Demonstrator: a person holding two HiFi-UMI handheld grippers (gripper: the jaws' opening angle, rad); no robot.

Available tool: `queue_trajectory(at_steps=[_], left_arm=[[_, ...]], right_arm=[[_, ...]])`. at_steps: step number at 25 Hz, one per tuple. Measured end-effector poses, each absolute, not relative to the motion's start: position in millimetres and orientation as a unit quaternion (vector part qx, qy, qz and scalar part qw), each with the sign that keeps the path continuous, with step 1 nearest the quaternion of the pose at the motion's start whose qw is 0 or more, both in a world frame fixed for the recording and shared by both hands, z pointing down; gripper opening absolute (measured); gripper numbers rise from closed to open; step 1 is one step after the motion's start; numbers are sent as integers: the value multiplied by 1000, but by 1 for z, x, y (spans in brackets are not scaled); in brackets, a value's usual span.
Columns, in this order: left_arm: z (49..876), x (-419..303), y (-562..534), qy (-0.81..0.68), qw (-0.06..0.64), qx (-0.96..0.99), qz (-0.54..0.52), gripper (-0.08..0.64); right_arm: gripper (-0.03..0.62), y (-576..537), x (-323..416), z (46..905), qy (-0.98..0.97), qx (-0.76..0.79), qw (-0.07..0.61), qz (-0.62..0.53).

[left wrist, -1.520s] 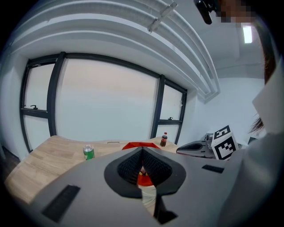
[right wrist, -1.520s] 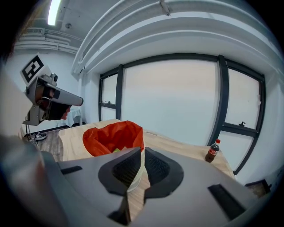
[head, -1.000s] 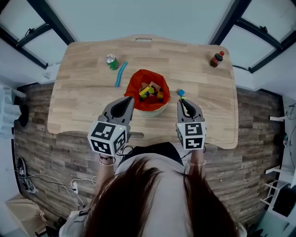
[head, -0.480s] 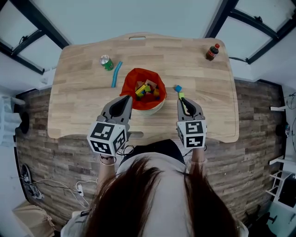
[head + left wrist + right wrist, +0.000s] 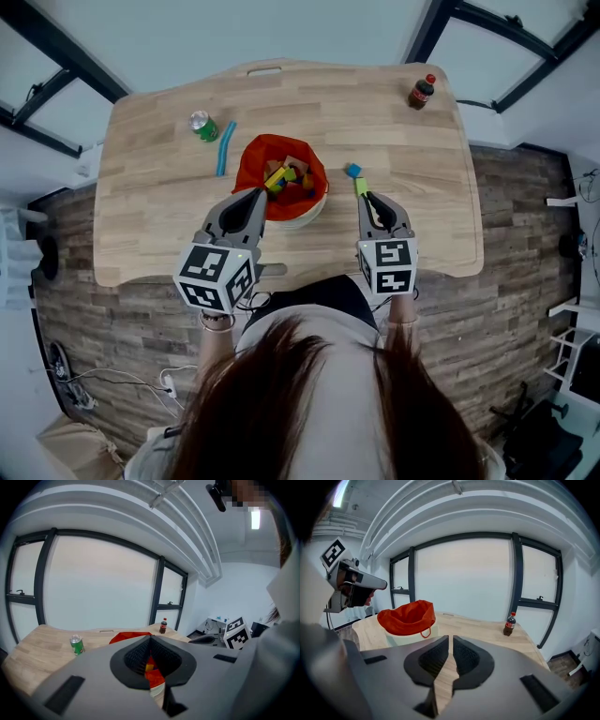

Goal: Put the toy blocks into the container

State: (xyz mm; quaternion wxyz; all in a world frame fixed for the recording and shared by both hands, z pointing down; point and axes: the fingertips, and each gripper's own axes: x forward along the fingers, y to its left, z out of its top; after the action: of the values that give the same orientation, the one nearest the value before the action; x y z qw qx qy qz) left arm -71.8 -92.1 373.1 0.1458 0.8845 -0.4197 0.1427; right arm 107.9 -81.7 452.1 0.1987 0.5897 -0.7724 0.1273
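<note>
A pale bowl lined with a red bag [image 5: 255, 167] stands mid-table and holds several coloured toy blocks [image 5: 286, 175]. The bag [image 5: 408, 616] also shows at the left of the right gripper view. On the wood to its right lie a blue block [image 5: 352, 170] and a green block [image 5: 360, 186]. My right gripper [image 5: 367, 197] sits just short of the green block, jaws [image 5: 451, 637] nearly together with only bare table in the slit. My left gripper [image 5: 258, 195] hangs at the bag's near rim, tips [image 5: 150, 638] together, nothing held.
A green can [image 5: 201, 125] and a blue stick [image 5: 223, 148] lie left of the container. A cola bottle [image 5: 419, 92] stands at the far right corner. The table's near edge [image 5: 309, 267] runs under both grippers.
The table has slid up and left in the head view. My left gripper's tip now lies closer to the bag's rim. Both pairs of jaws look the same.
</note>
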Motion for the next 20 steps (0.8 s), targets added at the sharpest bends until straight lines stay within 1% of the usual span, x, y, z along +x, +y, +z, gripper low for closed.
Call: queue_trajectory(at_steps=[20], left_arm=[[387,-45,-105,-397,155,890,164,9]], right_arm=[[49,-86,134,498,-753,598,218,170]])
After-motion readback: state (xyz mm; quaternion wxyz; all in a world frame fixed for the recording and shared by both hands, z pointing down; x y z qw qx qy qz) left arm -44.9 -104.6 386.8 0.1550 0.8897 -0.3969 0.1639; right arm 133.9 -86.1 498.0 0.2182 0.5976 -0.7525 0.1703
